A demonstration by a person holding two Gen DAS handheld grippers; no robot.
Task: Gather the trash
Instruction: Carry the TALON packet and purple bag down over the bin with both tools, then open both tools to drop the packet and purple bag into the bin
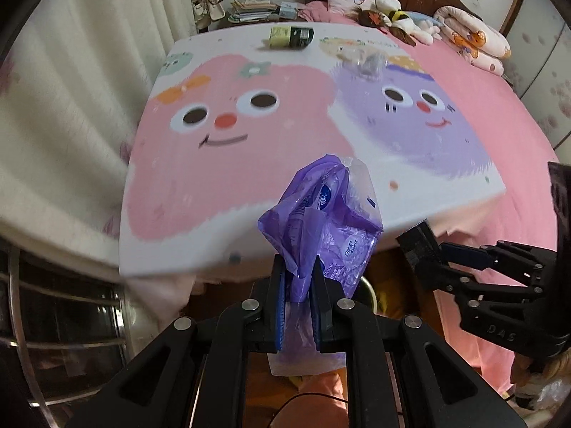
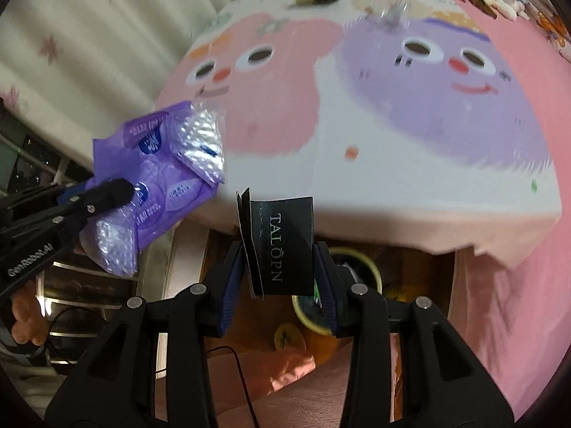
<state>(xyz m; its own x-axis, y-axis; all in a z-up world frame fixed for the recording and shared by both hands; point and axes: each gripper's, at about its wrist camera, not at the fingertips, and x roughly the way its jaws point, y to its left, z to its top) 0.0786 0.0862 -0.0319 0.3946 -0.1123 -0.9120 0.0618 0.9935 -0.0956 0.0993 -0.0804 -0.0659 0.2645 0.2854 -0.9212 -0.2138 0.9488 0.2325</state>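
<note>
Purple wrapper (image 1: 321, 221) pinched between left jaws; black card (image 2: 282, 242) between right.

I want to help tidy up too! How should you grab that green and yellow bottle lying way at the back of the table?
The bottle lies on its side, long axis running left-right. Come down from above and close the fingers across the middle of its round body, front to back. That is my judgement; the far side is hidden.
</note>
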